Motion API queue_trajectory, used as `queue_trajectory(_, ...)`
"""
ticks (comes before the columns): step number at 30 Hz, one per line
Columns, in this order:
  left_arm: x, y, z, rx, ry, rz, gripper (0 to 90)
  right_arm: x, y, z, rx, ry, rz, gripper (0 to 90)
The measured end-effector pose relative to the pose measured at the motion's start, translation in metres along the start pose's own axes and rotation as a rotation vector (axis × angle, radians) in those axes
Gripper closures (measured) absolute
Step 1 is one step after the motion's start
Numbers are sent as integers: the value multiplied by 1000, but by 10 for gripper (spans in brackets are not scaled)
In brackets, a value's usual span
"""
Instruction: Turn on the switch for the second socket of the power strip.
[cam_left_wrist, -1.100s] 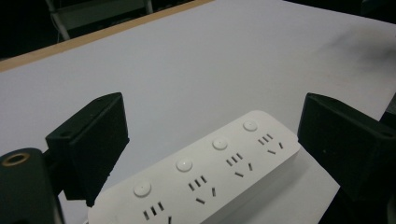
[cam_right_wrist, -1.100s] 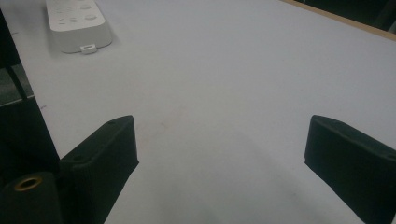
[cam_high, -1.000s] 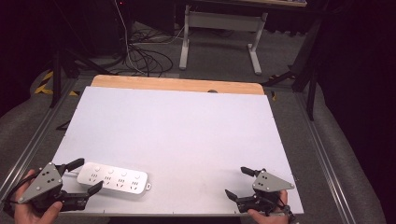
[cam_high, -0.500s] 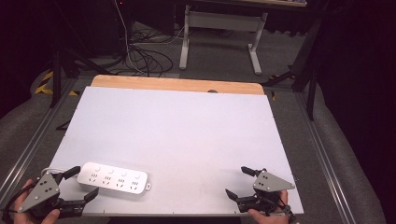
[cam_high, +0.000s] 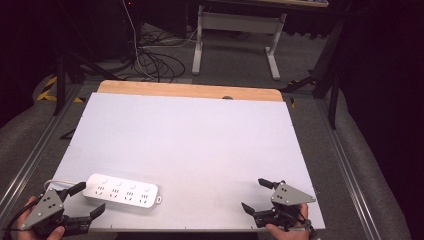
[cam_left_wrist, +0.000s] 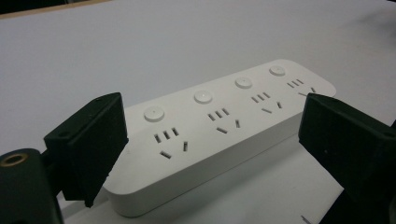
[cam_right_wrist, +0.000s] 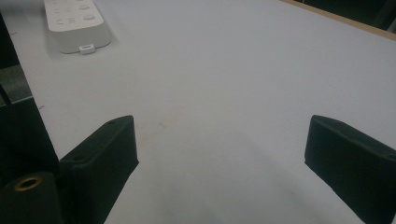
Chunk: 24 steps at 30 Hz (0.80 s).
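Observation:
A white power strip (cam_high: 122, 190) with several sockets and round buttons lies flat near the front left of the white tabletop (cam_high: 190, 135). My left gripper (cam_high: 86, 201) is open at the strip's left end, with a jaw on either side of that end, apart from it. In the left gripper view the power strip (cam_left_wrist: 219, 126) stretches away between the wide-apart jaws of the left gripper (cam_left_wrist: 215, 121). At the front right my right gripper (cam_high: 254, 195) stands open over bare table. Its own view has the right gripper (cam_right_wrist: 224, 144) empty and the power strip (cam_right_wrist: 77, 23) far off.
A wooden strip (cam_high: 190, 91) runs along the table's far edge. Metal rails (cam_high: 345, 170) flank both sides. Beyond the table, cables (cam_high: 150, 60) lie on the floor by a desk frame (cam_high: 235, 30). The strip's white cord (cam_high: 52, 182) curls at the left edge.
My left gripper has drawn back a little toward the near edge, still open. The power strip and the right gripper have stayed put.

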<state>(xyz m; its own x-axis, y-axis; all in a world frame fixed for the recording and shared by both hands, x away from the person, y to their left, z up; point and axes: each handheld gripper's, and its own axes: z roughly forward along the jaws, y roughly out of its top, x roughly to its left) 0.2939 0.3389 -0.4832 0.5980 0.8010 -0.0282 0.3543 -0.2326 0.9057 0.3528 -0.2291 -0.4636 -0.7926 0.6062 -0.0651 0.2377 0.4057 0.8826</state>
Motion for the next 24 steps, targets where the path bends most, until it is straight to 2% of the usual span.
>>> queue_trajectory(3, -1, 1, 4, 18, 5, 18, 85, 0, 0, 1, -2, 4, 0, 98)
queue_trajectory(8, -3, 3, 2, 7, 4, 46, 85, 0, 0, 1, -1, 3, -2, 98)
queue_trajectory(19, -5, 5, -3, -3, 17, 35, 86, 0, 0, 2, 1, 2, -7, 98)
queue_trajectory(24, -6, 6, -2, -6, 17, 43, 87, 0, 0, 1, 0, 1, -4, 98)
